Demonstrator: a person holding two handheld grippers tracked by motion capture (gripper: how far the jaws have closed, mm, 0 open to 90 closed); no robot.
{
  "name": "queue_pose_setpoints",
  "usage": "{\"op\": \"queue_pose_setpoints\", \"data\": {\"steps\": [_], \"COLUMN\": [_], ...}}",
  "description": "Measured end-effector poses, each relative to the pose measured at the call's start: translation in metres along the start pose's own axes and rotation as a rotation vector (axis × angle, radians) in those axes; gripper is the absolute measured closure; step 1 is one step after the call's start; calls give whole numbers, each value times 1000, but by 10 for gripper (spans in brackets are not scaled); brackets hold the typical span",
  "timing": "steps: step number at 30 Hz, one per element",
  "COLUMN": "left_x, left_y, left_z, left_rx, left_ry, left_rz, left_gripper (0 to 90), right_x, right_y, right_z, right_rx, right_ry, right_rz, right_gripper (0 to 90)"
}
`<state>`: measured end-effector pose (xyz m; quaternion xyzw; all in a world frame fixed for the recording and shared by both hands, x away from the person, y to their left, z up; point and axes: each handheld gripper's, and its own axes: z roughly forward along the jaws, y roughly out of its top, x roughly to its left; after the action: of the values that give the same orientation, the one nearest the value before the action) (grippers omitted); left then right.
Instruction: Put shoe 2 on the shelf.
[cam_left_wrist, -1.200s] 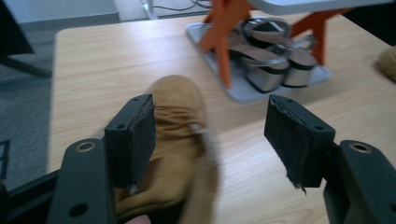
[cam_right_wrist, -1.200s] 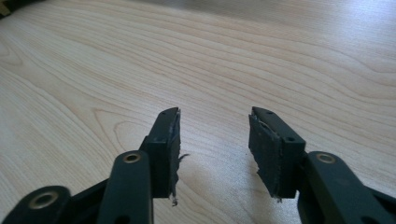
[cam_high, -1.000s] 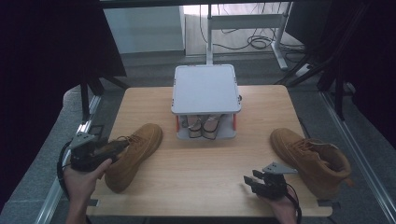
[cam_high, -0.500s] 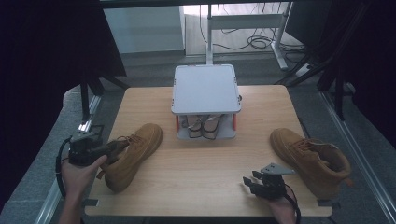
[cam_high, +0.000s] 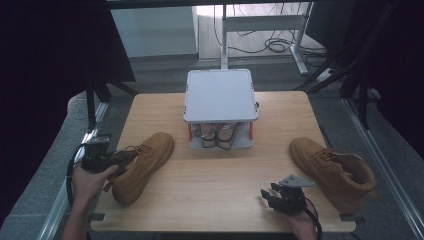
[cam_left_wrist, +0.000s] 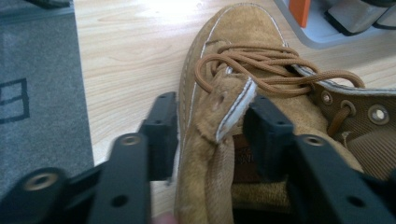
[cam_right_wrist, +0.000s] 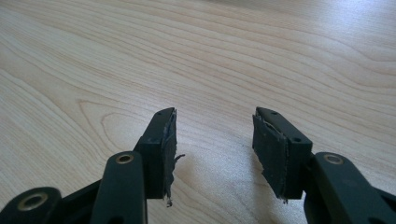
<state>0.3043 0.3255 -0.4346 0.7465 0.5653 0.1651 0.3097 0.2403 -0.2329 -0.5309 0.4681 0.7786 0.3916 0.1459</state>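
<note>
The left boot (cam_high: 141, 166) lies on its sole at the left side of the tabletop (cam_high: 215, 175), toe toward the small grey rack (cam_high: 220, 100) at the back. We see the left gripper (cam_left_wrist: 212, 123) with its fingers (cam_left_wrist: 161, 126) set around the boot's collar flap, one outside the boot and one inside its opening. The right gripper (cam_right_wrist: 215, 140) hovers low over bare wood near the front edge, fingers wide apart, beside the second boot (cam_high: 334, 170) at the right.
</note>
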Motion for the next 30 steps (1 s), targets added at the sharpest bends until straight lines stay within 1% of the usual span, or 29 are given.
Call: {"op": "queue_pose_setpoints", "data": {"steps": [2,3,5,6,8,11,13,16,18,20,24,25,26,27,28,29,30], "left_x": [-1,0,1,1,1,1,3,5,5,6,7,7,7,7,7,7,7], "left_y": [0,1,1,1,1,0,-1,-1,-1,-2,-2,-2,-2,-2,-2,-2,-2], "left_z": [2,2,2,2,2,2,2,1,1,1,1,1,1,1,1,1,1], "left_rx": [8,6,4,3,3,1,-10,-16,-18,-21,-26,-26,-24,-23,-23,-23,-23], "left_ry": [10,22,20,18,13,9,-6,-20,-26,-32,-39,-39,-37,-37,-37,-37,-37], "left_rz": [-6,-19,-25,-25,-17,-18,-27,-31,-31,-38,-40,-40,-40,-40,-40,-40,-40], "left_gripper": [642,673,716,716,748,758,766,769,770,770,772,771,772,772,772,772,771], "right_x": [0,0,-1,-1,-1,0,1,-2,-5,-11,-22,-22,-31,-37,-43,-51,-51], "right_y": [0,0,-1,-1,0,1,7,16,24,33,54,54,63,66,69,72,72], "right_z": [0,0,-2,-2,-4,-8,-18,-35,-49,-64,-98,-98,-116,-124,-131,-137,-137], "right_rx": [1,1,-2,-2,-15,-28,-58,-103,-135,-156,-198,-198,-217,-226,-233,-234,-234], "right_ry": [-4,-6,-7,-7,-5,1,19,32,31,24,-26,-26,-54,-75,-97,-108,-108], "right_rz": [0,1,4,4,7,10,9,12,21,20,-6,-6,-7,-1,5,17,17], "right_gripper": [498,498,498,498,499,503,514,525,527,527,522,522,518,518,518,518,518]}}
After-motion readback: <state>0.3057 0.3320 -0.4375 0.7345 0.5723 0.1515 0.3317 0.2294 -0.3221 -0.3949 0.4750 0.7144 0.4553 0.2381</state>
